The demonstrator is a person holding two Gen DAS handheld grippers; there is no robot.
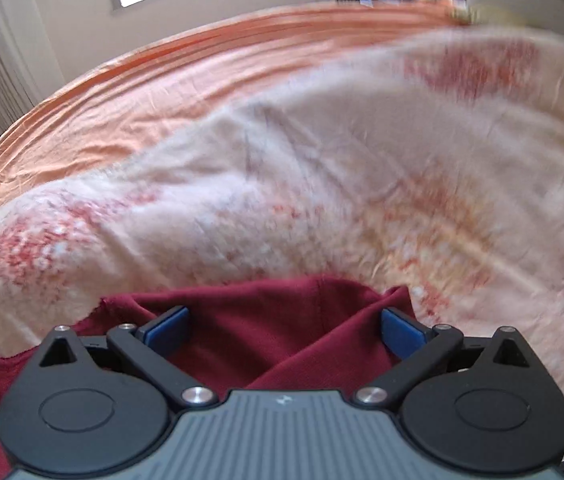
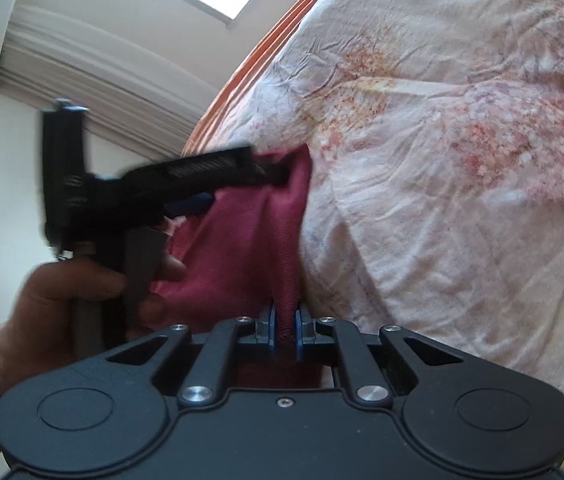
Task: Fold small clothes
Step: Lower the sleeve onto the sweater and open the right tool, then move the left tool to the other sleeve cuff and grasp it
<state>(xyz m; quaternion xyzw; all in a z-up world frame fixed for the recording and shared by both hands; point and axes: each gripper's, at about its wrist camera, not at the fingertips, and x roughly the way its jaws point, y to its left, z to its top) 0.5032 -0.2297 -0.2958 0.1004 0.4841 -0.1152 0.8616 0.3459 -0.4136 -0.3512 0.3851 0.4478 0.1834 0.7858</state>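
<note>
Bedroom; bed (image 1: pixel 162 92) with an orange sheet, and over it a cream floral cover (image 2: pixel 462 160) that fills most of both views. Window and pale curtains behind the bed.

Garment (image 1: pixel 274 340): dark red, soft knit, lifted off the cover and hanging between the two grippers, near the cover's edge.

Right gripper (image 2: pixel 286 328): jaws clenched on a bunched seam or hem of the garment, cloth pinched tight between the blue pads.

Left gripper (image 1: pixel 284 330): jaws spread wide, blue pads well apart, with the garment draped between and beneath them. From the right wrist view it sits at the garment's far corner, held by the person's hand (image 2: pixel 54 300); that view is blurred, so contact there is unclear.

Risks, as judged:
- Only one firm grip. If the left jaws do not close on a true corner, the garment hangs from one point and twists, and the fold goes crooked.
- Left jaws closing on draped folds could catch two layers, trapping a crease.
- Right grip is on a narrow bunch; a pull toward the cover could slip it out.
- Cover is wrinkled, so laying down there may drag the garment askew.

Count: one garment, two grippers, one hand seen, one cover, one bed.
</note>
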